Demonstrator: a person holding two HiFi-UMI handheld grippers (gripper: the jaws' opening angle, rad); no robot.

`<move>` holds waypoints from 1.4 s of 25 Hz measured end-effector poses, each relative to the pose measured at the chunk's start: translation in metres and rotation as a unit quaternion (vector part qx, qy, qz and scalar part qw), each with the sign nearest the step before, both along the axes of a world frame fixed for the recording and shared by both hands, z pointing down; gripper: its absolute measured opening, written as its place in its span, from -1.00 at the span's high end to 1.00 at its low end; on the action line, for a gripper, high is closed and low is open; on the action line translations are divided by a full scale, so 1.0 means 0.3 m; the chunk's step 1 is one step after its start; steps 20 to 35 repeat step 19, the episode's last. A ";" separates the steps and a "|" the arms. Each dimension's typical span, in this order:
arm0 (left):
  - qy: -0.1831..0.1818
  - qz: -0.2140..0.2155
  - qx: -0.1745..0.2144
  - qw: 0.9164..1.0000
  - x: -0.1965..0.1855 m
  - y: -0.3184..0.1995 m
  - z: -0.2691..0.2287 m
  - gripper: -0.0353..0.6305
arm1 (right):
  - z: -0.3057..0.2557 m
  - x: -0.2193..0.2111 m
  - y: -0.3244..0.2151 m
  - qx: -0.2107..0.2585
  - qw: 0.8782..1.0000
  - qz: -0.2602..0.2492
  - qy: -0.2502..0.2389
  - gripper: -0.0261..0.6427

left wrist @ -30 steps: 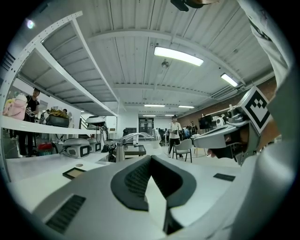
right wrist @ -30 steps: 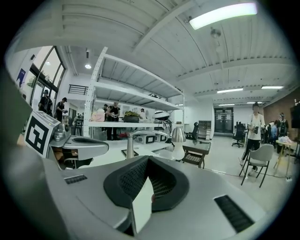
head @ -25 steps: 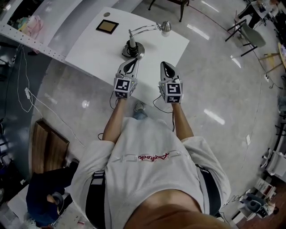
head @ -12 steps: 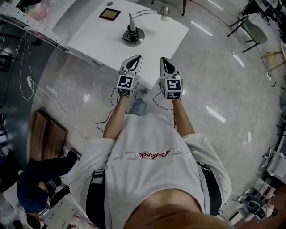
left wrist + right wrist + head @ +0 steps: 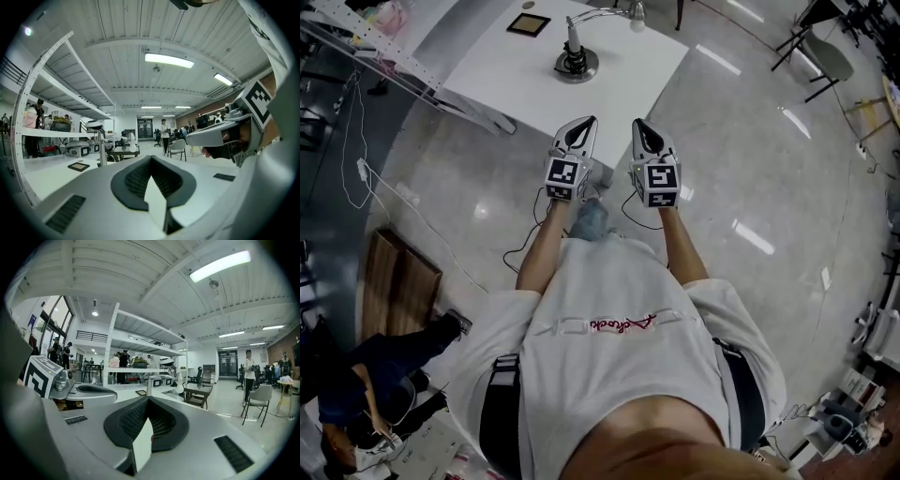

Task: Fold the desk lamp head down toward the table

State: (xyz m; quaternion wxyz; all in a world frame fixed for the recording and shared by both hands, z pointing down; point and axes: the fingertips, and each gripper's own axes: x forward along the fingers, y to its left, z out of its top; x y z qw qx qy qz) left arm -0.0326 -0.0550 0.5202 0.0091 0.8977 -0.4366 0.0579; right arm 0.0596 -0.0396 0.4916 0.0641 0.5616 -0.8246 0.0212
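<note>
Lamp (image 5: pixel 575 54) top centre, well apart. Left gripper (image 5: pixel 590 122), right gripper (image 5: pixel 638 124): jaws clenched, empty. Likely bendy, base-heavy; press near head (image 5: pixel 636 11).

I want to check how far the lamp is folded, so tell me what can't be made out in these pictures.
- The desk lamp head: in the head view it is tiny and sits at the top edge, so its tilt is unclear.
- The dark square item on the table: too small in the head view to identify.
- The table's far side: cut off by the head view's top edge.
</note>
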 end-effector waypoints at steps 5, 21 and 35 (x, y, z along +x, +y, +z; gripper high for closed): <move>0.002 0.006 0.003 1.000 0.020 0.052 -0.004 0.81 | -0.008 0.012 0.056 0.001 1.000 0.006 0.000 0.87; 0.002 0.009 0.010 1.000 0.036 0.129 -0.016 0.81 | -0.011 0.030 0.140 0.003 1.000 0.011 -0.005 0.87; 0.002 0.009 0.010 1.000 0.036 0.129 -0.016 0.81 | -0.011 0.030 0.140 0.003 1.000 0.011 -0.005 0.87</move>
